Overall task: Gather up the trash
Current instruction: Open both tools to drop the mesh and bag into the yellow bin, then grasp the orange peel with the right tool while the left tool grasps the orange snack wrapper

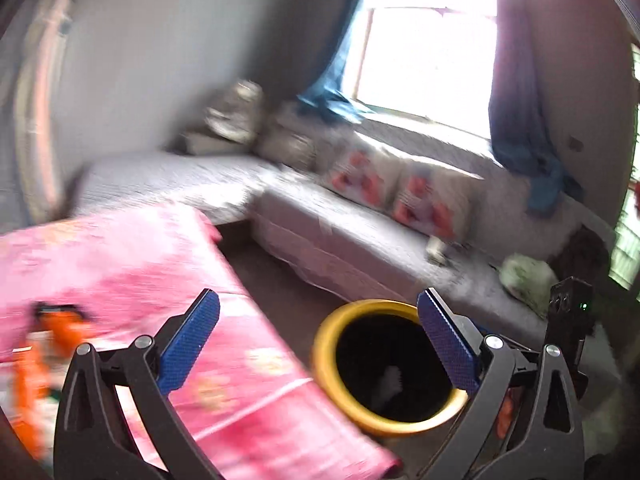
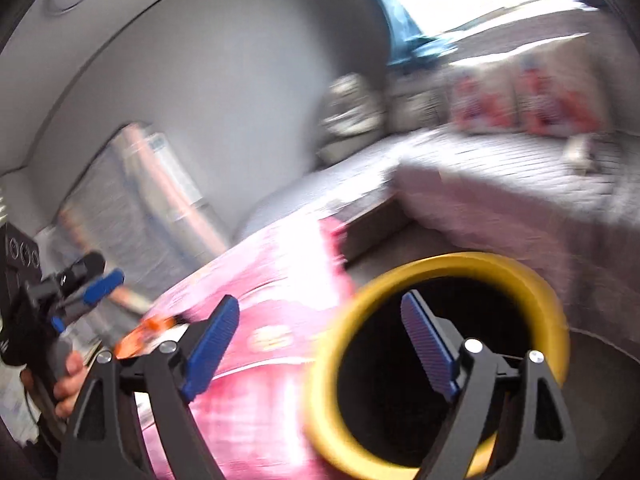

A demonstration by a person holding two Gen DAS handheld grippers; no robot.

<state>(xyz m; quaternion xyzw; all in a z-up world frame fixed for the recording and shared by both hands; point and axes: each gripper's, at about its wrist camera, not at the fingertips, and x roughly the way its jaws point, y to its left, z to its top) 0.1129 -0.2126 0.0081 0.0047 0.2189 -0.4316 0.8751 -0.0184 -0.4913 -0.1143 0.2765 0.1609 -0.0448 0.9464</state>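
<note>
in the left wrist view the left gripper [image 1: 318,344] stands spread wide with nothing between its blue pads [image 1: 188,344], above the edge of the pink table cover [image 1: 132,256] and the yellow-rimmed bin [image 1: 332,392]. the bin sits on the floor just beside the table, upright, its mouth facing up and its long axis vertical; a pale scrap [image 1: 390,384] lies inside. an orange wrapper [image 1: 60,328], blurred, lies on the cover at lower left, its lie too smeared to read. in the right wrist view the right gripper [image 2: 320,344] is also spread wide and empty, over the bin rim [image 2: 552,300], and the left gripper [image 2: 94,288] shows at far left in a hand [image 2: 68,380]. judging from this, the next pickup is likely that wrapper [image 2: 150,330]: come in low and slow, square the pads across its narrow side, then close firmly before lifting.
</note>
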